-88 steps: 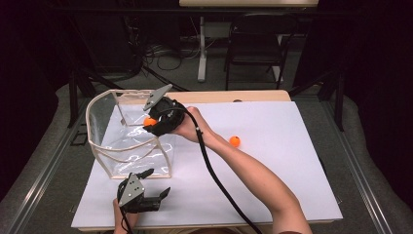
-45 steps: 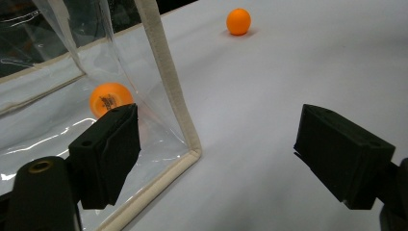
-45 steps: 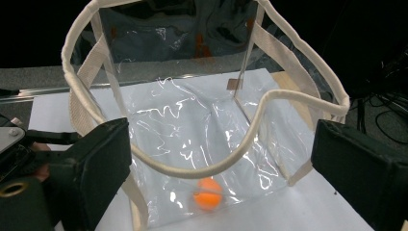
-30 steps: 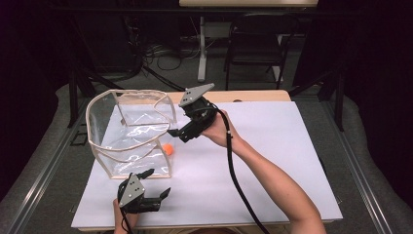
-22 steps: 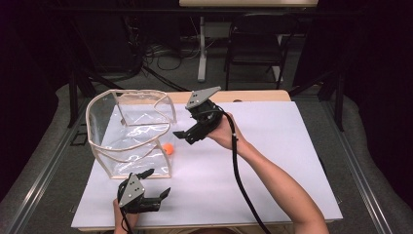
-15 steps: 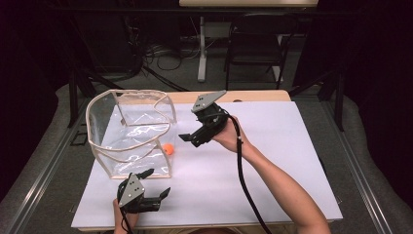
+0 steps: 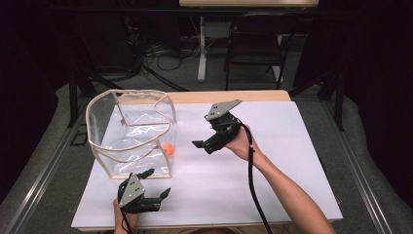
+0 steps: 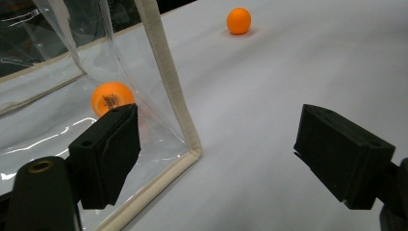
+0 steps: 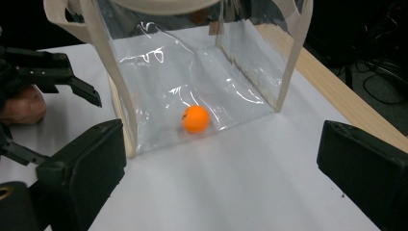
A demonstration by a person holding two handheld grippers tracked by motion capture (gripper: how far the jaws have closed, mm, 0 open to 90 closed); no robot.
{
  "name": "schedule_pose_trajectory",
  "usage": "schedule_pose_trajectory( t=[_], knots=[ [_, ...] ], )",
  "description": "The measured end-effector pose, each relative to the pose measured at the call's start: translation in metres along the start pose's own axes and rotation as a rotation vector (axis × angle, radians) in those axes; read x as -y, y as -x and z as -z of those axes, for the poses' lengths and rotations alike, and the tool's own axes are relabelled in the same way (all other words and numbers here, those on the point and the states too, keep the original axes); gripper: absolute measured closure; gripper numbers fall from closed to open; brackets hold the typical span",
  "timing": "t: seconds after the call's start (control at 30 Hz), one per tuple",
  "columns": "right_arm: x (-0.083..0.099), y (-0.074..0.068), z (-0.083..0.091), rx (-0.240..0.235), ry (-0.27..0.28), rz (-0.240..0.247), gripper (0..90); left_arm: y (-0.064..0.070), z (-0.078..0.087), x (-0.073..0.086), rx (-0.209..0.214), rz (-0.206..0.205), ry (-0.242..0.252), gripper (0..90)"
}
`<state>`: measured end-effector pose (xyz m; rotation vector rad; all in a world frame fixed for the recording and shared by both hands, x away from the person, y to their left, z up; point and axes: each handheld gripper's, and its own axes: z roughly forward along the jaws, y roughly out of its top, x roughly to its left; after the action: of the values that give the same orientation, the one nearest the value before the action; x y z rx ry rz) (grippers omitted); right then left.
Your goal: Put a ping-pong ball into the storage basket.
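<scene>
**Loose ball lies away from both sets of jaws; right gripper is pointed the wrong way for it**

At the left of the white table (image 7: 292,170) stands the clear plastic bag (image 7: 92,122), upright, mouth open, cream trim around its edges. In front of it, at the near edge of the table, the left gripper (image 7: 158,181) rests with its jaws spread apart and nothing between them. One orange ball (image 7: 168,148) sits on the bag's floor, in the corner nearest the table's middle.

Further right, over the middle of the table, the right gripper (image 7: 203,141) is held above the surface, jaws wide apart and empty. Its own view looks straight at the bag, with the bagged ball between the two jaws and well ahead of them.

A second orange ball (image 8: 239,20) lies loose on the bare table. In the left gripper view it is well beyond the bag's corner, far ahead of those jaws and apart from the bag.

Judgement: the loose ball is the remaining item. It lies outside the right gripper's line of sight, so that hand must turn away from the bag before closing on it. The left gripper faces the ball, but the ball is well out of its reach
</scene>
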<state>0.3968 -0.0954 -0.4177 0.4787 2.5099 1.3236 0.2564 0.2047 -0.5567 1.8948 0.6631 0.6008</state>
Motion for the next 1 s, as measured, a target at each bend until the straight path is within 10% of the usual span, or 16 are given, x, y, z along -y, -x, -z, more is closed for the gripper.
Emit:
schedule_pose_trajectory(
  t=[1.0],
  knots=[
    [0.080, -0.003, 0.013, 0.048, -0.053, -0.075, 2.4, 0.000, -0.001, 0.000, 0.000, -0.004, -0.008, 15.9]
  ],
)
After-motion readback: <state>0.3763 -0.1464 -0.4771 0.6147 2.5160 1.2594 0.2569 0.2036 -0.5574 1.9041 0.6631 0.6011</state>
